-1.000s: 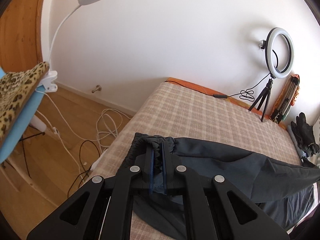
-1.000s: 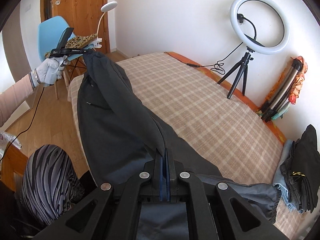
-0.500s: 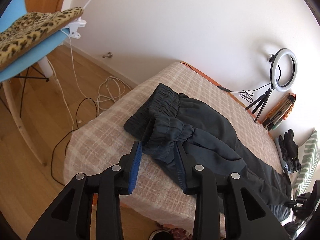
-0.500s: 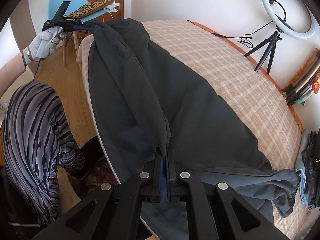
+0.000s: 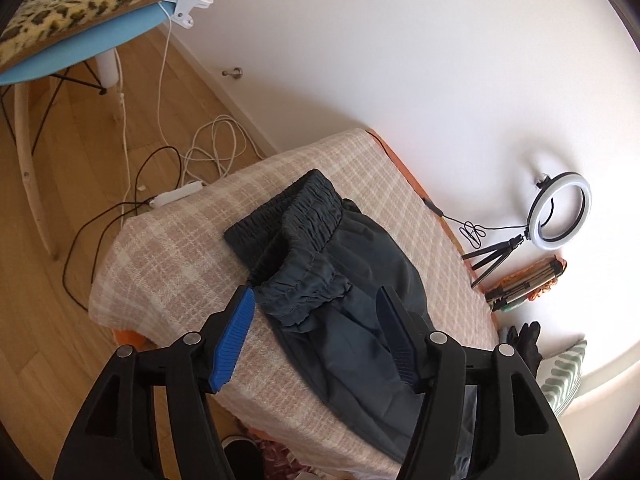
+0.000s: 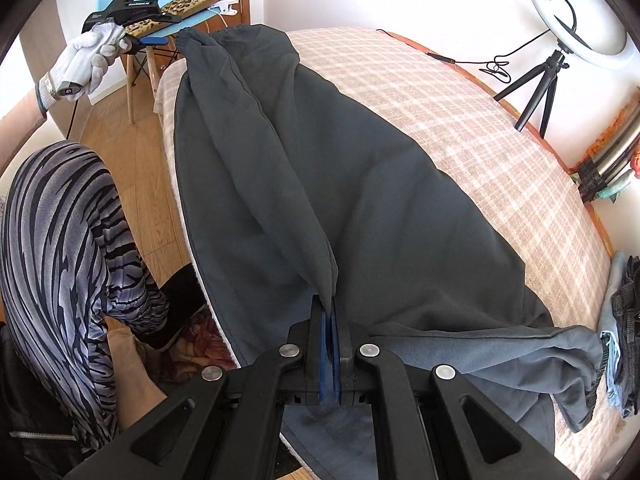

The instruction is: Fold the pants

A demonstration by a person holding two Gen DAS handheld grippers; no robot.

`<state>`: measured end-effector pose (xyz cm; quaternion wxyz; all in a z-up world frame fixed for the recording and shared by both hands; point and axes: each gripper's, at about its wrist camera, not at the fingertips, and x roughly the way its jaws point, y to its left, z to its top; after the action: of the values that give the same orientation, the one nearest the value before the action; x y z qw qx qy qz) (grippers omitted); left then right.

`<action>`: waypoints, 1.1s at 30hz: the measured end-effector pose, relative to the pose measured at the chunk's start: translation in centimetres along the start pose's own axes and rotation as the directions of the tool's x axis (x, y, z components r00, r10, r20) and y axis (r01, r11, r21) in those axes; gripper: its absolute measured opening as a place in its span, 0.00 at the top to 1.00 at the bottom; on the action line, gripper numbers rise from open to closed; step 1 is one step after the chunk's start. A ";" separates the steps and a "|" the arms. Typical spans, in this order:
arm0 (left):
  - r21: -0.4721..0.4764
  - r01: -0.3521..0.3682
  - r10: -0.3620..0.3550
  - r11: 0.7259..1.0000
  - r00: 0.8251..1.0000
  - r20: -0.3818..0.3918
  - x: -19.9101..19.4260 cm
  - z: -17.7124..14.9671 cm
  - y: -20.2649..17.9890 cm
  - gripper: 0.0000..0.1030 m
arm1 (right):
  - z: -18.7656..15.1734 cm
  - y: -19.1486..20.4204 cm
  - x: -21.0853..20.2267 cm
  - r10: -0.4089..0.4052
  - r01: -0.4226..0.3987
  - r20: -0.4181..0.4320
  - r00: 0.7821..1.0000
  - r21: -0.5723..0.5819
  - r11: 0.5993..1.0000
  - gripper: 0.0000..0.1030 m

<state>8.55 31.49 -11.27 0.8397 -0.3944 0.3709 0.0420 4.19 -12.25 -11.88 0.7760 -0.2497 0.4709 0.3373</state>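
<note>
Dark pants (image 6: 360,184) lie spread lengthwise along the checked bed (image 6: 480,128), one leg hem trailing toward the clothes pile (image 6: 624,328) at the far end. A second ago the left tongs (image 5: 316,332) pinched the elastic waistband (image 5: 304,216); now their jaws are opening, the waistband dropped in a bunch on the bed's corner, fabric lying between the blue pads (image 5: 234,340) but untouched. The right tongs (image 6: 330,336) remain clamped on a raised fold of the pants near the mattress edge. Their lower edge hangs out of sight, and the gloved hand (image 6: 86,60) is cut off at the sleeve.
</note>
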 end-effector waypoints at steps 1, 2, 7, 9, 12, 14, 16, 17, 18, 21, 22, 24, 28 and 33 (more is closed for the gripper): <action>-0.011 -0.015 0.015 1.000 1.000 -0.016 0.3 0.3 -0.6 0.39 | 0.1 0.0 -0.1 0.001 -0.001 0.008 1.000 0.000 1.000 1.00; -0.006 -0.040 0.040 0.999 0.999 -0.027 0.6 0.5 -1.3 0.38 | 0.2 0.0 -0.3 0.001 -0.001 0.017 1.000 0.001 1.000 1.00; -0.046 -0.166 0.163 0.985 0.985 -0.060 2.6 0.7 -1.7 0.35 | 0.3 -0.3 -0.9 -0.007 0.007 0.051 0.999 -0.001 1.000 1.00; -0.111 -0.192 0.184 0.975 0.980 -0.072 3.1 0.6 -0.6 0.35 | 0.1 -0.6 -1.2 -0.008 0.007 0.063 0.998 0.005 1.000 1.00; -0.177 -0.201 0.190 0.963 0.979 -0.076 3.7 0.7 0.7 0.35 | -0.1 -0.6 -1.4 -0.020 0.021 0.073 0.997 -0.006 1.000 1.00; -0.182 -0.210 0.201 0.961 0.977 -0.065 3.7 0.4 1.0 0.37 | -0.1 -0.4 -1.3 -0.011 0.012 0.072 0.997 -0.008 1.000 1.00; -0.185 -0.201 0.189 0.962 0.979 -0.077 3.8 -0.4 1.5 0.40 | -0.1 0.0 -1.2 -0.013 0.015 0.072 0.997 -0.024 1.000 1.00; -0.178 -0.204 0.193 0.962 0.978 -0.082 3.9 -0.8 1.7 0.46 | -0.1 0.0 -1.2 -0.016 0.018 0.073 0.997 -0.030 0.999 1.00; -0.174 -0.210 0.196 0.962 0.976 -0.091 4.0 -1.2 1.9 0.53 | -0.1 0.1 -1.2 -0.016 0.018 0.075 0.997 -0.031 0.999 1.00; -0.185 -0.209 0.196 0.960 0.977 -0.085 4.1 -2.1 2.9 0.66 | 0.1 -0.1 -1.1 -0.005 0.007 0.080 0.997 -0.021 1.000 1.00; -0.190 -0.204 0.192 0.960 0.978 -0.080 4.1 -2.2 3.1 0.69 | 0.1 0.0 -1.2 -0.006 0.008 0.080 0.997 -0.025 1.000 1.00; -0.180 -0.200 0.190 0.963 0.979 -0.068 4.1 -2.4 3.1 0.73 | 0.0 -0.1 -1.2 -0.010 0.012 0.074 0.997 -0.031 0.999 1.00; -0.145 -0.203 0.200 0.968 0.979 -0.038 3.8 -2.2 2.0 0.88 | 0.2 -0.2 -1.4 -0.022 0.024 0.070 0.997 -0.026 0.999 1.00; -0.078 -0.169 0.170 0.983 0.985 0.010 2.9 -0.7 -1.0 0.91 | 0.8 -1.1 -2.5 -0.083 0.084 0.096 0.992 0.000 0.997 1.00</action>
<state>10.58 29.65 -12.84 0.8204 -0.3929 0.3943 0.1307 4.65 -13.11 -9.24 0.8105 -0.2544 0.4217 0.3171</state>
